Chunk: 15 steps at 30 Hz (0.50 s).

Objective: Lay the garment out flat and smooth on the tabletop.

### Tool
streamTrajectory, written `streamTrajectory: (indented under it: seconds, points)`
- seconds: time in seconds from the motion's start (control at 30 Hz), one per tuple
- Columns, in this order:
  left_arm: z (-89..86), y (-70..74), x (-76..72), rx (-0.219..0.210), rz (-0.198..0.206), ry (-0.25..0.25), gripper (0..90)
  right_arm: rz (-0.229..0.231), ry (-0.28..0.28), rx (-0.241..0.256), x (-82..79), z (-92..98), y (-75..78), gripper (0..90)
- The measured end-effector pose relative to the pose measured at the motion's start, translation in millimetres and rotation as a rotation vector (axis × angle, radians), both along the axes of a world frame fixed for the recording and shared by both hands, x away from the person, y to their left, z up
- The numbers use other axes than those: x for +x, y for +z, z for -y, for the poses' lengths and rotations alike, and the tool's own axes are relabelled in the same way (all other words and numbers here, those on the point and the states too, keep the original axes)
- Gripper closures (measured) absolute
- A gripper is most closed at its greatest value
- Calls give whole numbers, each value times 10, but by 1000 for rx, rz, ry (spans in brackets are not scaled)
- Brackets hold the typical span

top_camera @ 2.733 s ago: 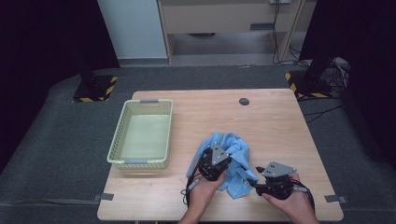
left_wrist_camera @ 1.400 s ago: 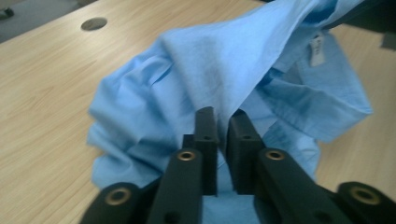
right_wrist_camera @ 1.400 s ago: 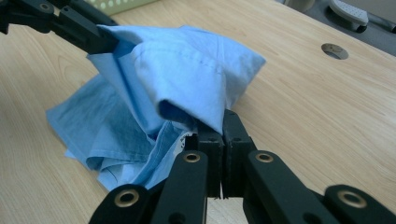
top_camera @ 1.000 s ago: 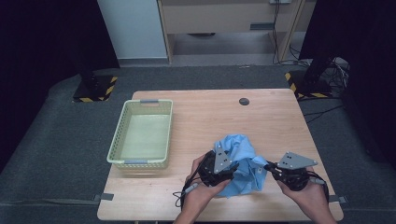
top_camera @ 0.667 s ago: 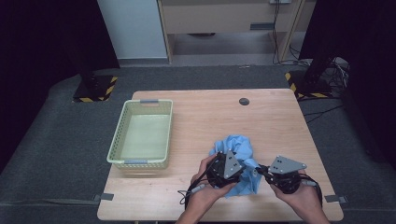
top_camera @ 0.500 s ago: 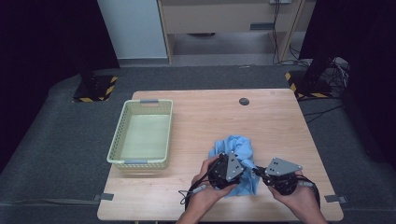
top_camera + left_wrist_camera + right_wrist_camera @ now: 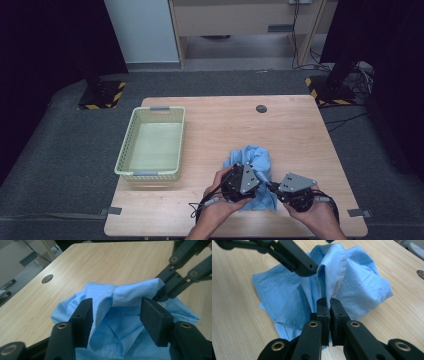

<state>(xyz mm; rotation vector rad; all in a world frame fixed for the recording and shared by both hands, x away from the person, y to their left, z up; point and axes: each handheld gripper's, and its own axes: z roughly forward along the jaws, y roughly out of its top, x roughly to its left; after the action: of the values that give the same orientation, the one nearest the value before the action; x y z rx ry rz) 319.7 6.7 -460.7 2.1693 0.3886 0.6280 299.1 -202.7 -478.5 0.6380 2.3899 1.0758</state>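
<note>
Left gripper [image 7: 116,315]: fingers [image 7: 83,315] wide apart, on both sides of a raised fold, not pressing it.
Right gripper [image 7: 329,302]: fingers [image 7: 322,312] together, clamped on cloth edge.
Blue cloth [image 7: 252,162]: crumpled on surface [image 7: 220,120], near front edge, well apart from basket [image 7: 129,155].
</note>
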Motion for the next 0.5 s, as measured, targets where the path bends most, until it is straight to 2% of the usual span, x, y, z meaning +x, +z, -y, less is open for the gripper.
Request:
streamTrajectory:
  seconds: [0.17, 0.23, 0.37, 0.43, 0.5]
  points:
    - [-68, -46, 63, 12, -19, 19, 417, -8, 18, -9, -14, -29, -20, 877]
    - [-67, -56, 57, 20, -21, -1, 415, -12, 28, -15, -19, -45, -35, 878]
    - [-58, -32, 22, 46, 0, -33, 395, -20, 35, -28, -21, -72, -76, 876]
    - [-65, -39, 26, 56, 6, -28, 389, -24, 39, -33, -17, -75, -96, 876]
    - [-75, -71, 49, 61, -7, -21, 389, -33, 41, -36, -15, -76, -121, 876]
